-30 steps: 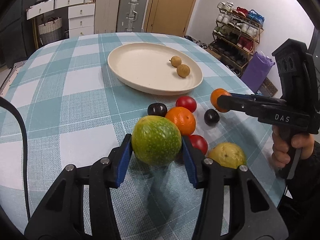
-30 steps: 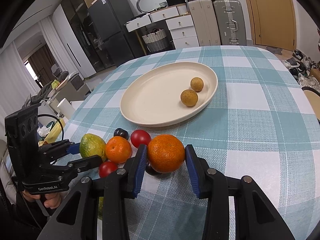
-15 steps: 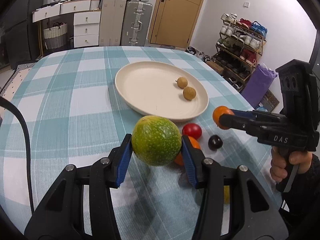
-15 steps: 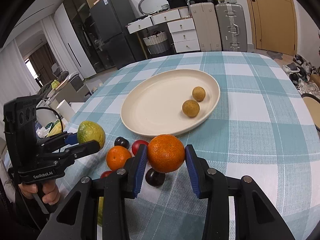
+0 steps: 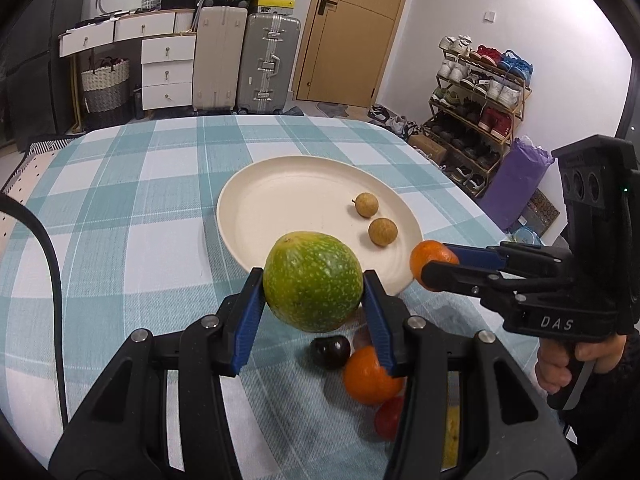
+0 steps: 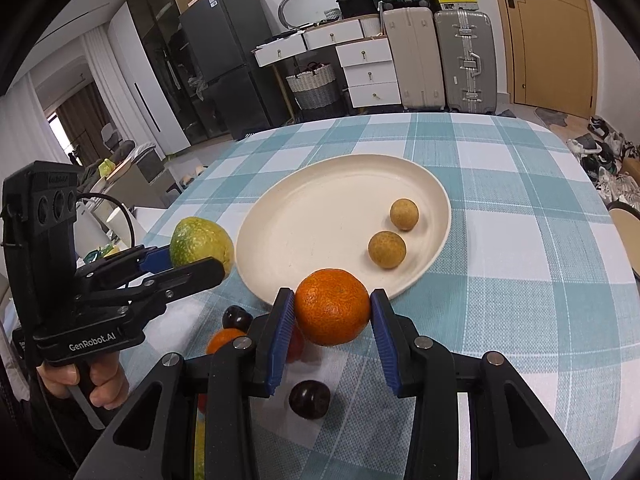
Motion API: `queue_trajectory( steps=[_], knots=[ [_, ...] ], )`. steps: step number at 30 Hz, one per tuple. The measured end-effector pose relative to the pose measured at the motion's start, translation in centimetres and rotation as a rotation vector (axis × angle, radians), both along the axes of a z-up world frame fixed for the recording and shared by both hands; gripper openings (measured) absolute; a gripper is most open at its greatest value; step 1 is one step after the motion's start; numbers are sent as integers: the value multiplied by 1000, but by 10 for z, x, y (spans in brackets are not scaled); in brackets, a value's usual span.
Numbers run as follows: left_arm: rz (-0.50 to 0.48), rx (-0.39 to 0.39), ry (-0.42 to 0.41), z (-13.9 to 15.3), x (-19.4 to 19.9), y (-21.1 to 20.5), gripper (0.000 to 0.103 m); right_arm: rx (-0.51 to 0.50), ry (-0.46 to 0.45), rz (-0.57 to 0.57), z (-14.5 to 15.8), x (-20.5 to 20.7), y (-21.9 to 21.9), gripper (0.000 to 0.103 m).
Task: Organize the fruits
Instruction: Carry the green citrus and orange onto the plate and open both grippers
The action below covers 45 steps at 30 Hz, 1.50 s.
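My left gripper is shut on a large green speckled fruit and holds it above the table, at the near rim of the cream plate. My right gripper is shut on an orange, held above the plate's near edge. The plate holds two small brown round fruits. On the cloth below lie another orange, dark plums and a red tomato. The green fruit also shows in the right wrist view.
The round table has a teal checked cloth. A shoe rack stands to the right, suitcases and white drawers behind. A black cable hangs at the left.
Both grippers have lifted their fruits off the table and moved forward toward the plate. The loose fruits now lie below and behind the fingertips.
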<state>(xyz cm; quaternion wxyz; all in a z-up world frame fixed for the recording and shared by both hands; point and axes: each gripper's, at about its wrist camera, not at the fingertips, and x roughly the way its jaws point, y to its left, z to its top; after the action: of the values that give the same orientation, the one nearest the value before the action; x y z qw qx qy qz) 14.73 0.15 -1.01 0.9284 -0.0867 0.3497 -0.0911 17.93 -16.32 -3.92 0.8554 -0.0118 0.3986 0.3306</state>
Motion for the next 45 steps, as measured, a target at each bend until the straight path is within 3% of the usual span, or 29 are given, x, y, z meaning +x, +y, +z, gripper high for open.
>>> queue_trajectory(
  steps=[16,34,36,37,40,42,43,45],
  knots=[
    [-1,28,33,-16,48,-6,45,-52,-8,10,-10,23,20,40],
    [10,52,58,-27,64,-6,45,-75,-2,-8,-13,31,24,41],
    [10,52,31,-24,60,-5,47,-64,-14,-18,-9,27,19,46],
    [6,52,26,-22,59,-5,51,-60,-24,-26,-6,24,16,51],
    [14,50,12,-15,53,-2,64,-61,-32,-37,-1,18,8,53],
    [23,41,5,-10,47,1,74,-66,-42,-47,1,14,3,65],
    [31,37,3,-8,44,3,83,-63,-48,-51,3,11,-1,78],
    [54,33,-2,-3,35,7,87,-47,-52,-51,6,6,-7,88]
  ],
)
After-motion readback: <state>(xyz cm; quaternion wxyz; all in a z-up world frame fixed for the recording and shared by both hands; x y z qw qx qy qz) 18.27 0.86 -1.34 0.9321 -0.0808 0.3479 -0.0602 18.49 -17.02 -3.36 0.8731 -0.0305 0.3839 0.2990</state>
